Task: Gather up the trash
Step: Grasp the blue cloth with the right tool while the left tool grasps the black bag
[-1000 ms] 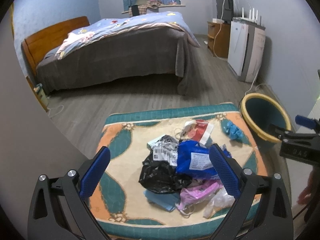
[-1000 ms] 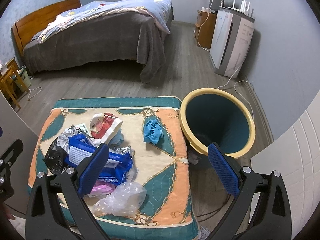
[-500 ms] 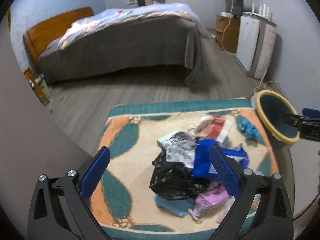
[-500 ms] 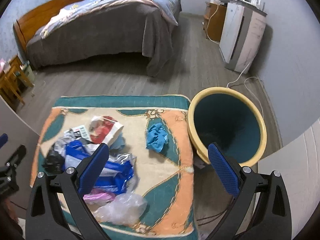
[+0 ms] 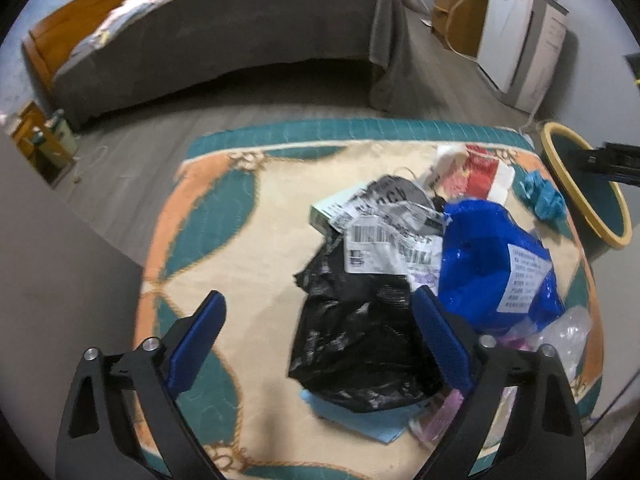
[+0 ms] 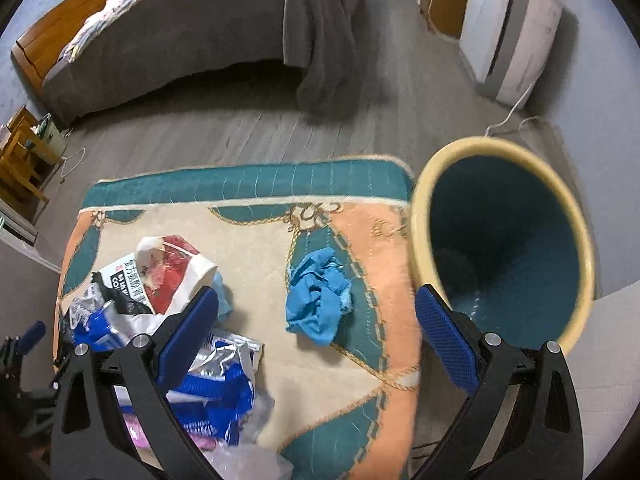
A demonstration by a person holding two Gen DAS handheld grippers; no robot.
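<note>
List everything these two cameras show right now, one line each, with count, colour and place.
rug: one, teal, cream and orange, on the floor under the trash.
black bag: one, black, front of the pile.
blue bag: one, blue with a white label, right of the black bag.
grey mailer: one, grey with barcode labels, behind the black bag.
red-and-white packet: one, far side of the pile.
blue crumpled wad: one, alone on the rug near the bin.
bin: one, yellow rim, teal inside, beside the rug.
bed: one, grey cover, background.
white cabinet: one, by the right wall.
left claw: open, over the pile.
right claw: open, over the wad.
</note>
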